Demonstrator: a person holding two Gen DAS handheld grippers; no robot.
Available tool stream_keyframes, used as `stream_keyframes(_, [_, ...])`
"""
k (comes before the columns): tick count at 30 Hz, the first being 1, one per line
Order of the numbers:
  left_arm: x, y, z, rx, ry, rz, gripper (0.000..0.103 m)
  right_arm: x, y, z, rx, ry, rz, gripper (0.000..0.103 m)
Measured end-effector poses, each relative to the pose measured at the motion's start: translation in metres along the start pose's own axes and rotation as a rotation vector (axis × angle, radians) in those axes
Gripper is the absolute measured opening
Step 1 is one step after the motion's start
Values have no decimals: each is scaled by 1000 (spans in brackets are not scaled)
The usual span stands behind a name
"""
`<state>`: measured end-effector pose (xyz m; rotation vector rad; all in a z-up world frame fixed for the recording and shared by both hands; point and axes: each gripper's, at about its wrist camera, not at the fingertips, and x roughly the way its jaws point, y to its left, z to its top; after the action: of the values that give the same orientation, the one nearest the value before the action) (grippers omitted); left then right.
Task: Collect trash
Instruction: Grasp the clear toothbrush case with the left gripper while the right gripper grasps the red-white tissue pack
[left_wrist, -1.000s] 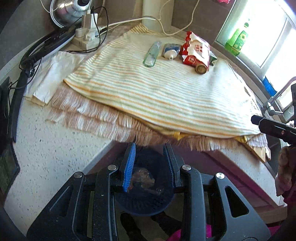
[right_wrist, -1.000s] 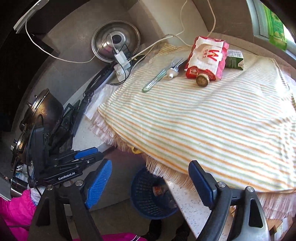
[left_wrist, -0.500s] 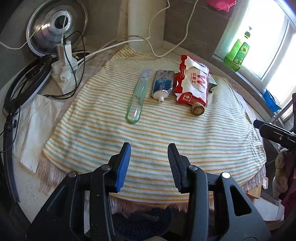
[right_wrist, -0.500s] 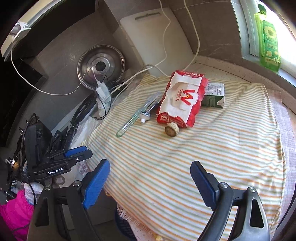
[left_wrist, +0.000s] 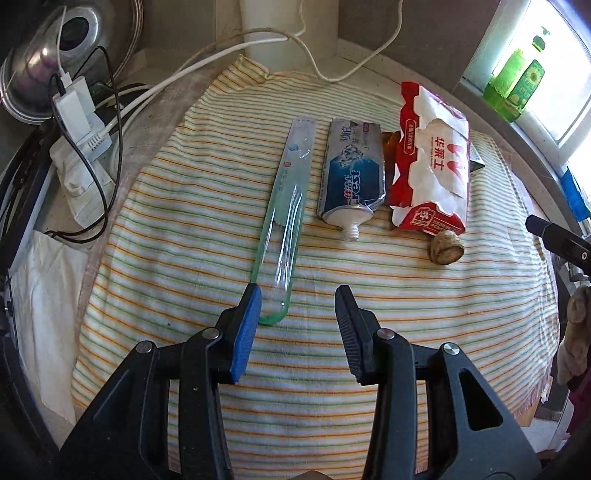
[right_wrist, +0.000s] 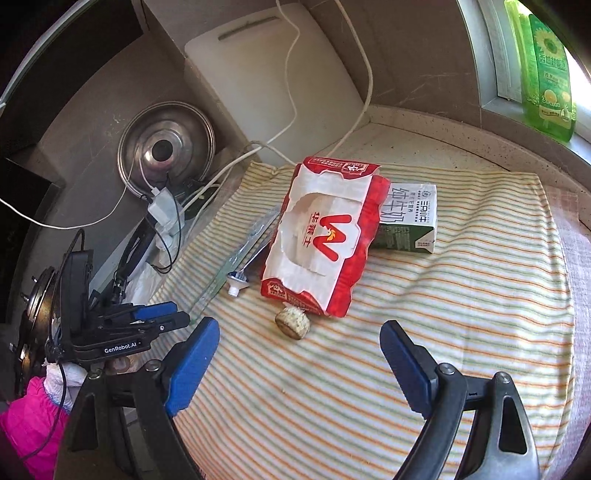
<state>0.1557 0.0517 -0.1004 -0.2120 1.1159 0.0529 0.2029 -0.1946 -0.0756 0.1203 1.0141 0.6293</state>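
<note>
The left black plastic two-finger gripper (left_wrist: 297, 325) has broad angular arms with triangular cut-outs and round silver screw heads at its pivots. One finger carries a bright blue ribbed pad (left_wrist: 245, 334); the other shows a black ridged face. The right black two-finger gripper (right_wrist: 299, 363) wears blue pads (right_wrist: 190, 365) on both fingers. At nine o'clock in the right wrist view, white "GenRobot.AI" lettering marks the left unit, above a white glove cuff (right_wrist: 61, 380) and bright pink sleeve (right_wrist: 29, 424), with a thin black cable trailing.

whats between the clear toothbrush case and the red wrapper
The squashed toothpaste tube lies between the toothbrush case and the red wrapper, clearest in the left wrist view.
</note>
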Motion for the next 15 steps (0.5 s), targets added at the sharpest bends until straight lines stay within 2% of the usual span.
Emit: stream_keyframes(15, [40, 11, 40, -25, 53, 65, 42, 54, -37, 32, 113, 53, 73, 90])
